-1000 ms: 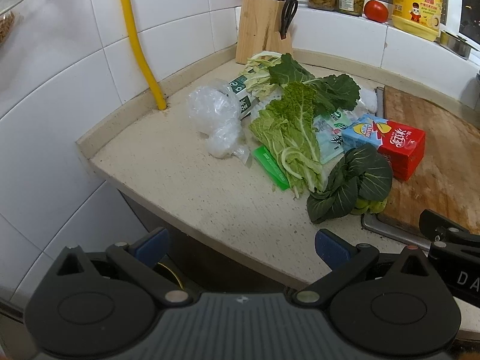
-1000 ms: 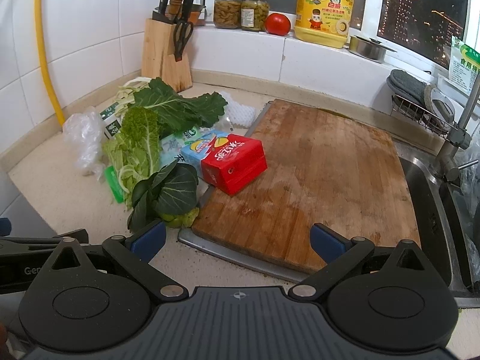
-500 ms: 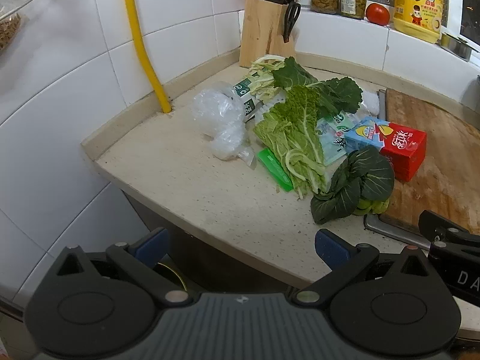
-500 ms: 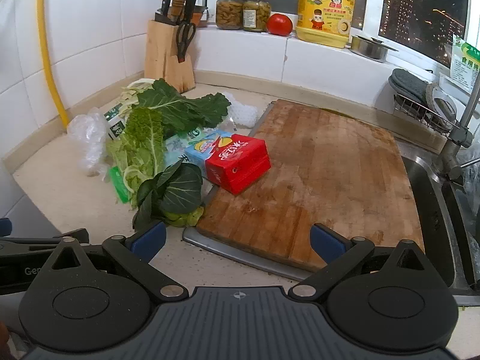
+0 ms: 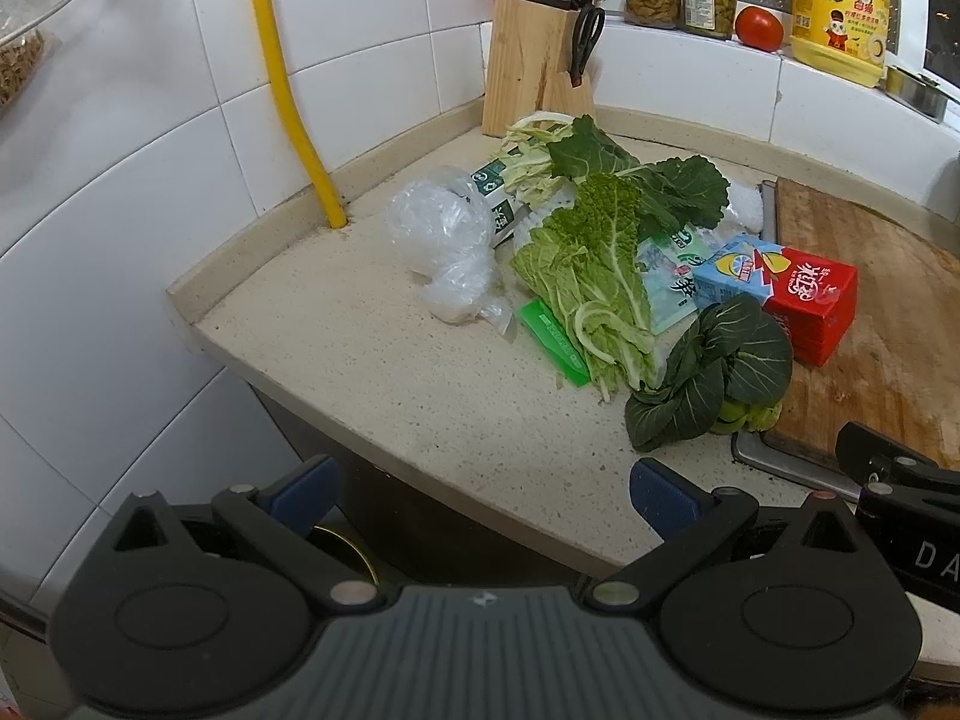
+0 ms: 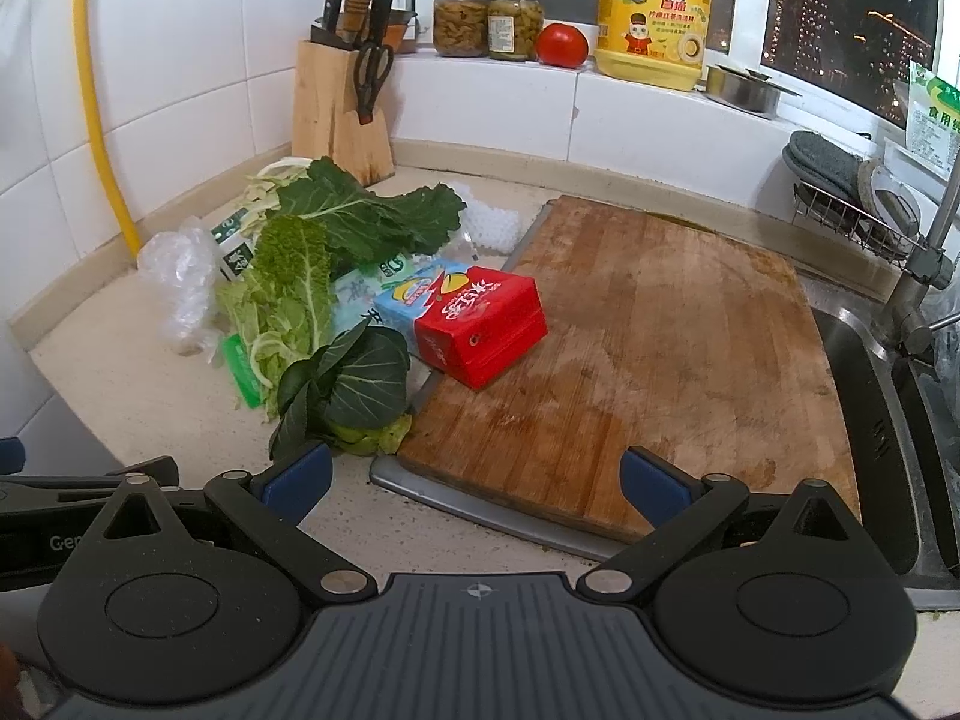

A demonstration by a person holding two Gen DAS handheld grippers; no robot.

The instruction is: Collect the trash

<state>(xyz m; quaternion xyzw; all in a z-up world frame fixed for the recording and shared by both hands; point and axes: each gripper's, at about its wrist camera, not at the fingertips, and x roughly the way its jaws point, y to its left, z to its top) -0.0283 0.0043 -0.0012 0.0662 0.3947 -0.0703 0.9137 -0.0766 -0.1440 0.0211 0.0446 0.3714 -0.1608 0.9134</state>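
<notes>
A heap of trash lies on the stone counter [image 5: 372, 372]: a crumpled clear plastic bag [image 5: 444, 246], pale cabbage leaves [image 5: 591, 294], a dark green leaf bunch [image 5: 714, 372], a green wrapper [image 5: 555, 342] and a red-and-blue drink carton [image 5: 792, 294]. The carton [image 6: 474, 318] rests on the corner of the wooden cutting board [image 6: 660, 348]. My left gripper [image 5: 480, 495] is open and empty, short of the counter's front edge. My right gripper [image 6: 474, 480] is open and empty, near the board's front edge, close to the dark leaf bunch [image 6: 354, 384].
A wooden knife block [image 6: 345, 114] stands in the back corner by a yellow pipe [image 5: 288, 90]. Jars, a tomato [image 6: 561, 45] and a yellow detergent jug [image 6: 654, 18] stand on the sill. A sink [image 6: 882, 396] with a tap lies right of the board.
Both grippers have moved slightly forward toward the heap; the trash sits a little nearer in both views. Nothing on the counter has moved.
</notes>
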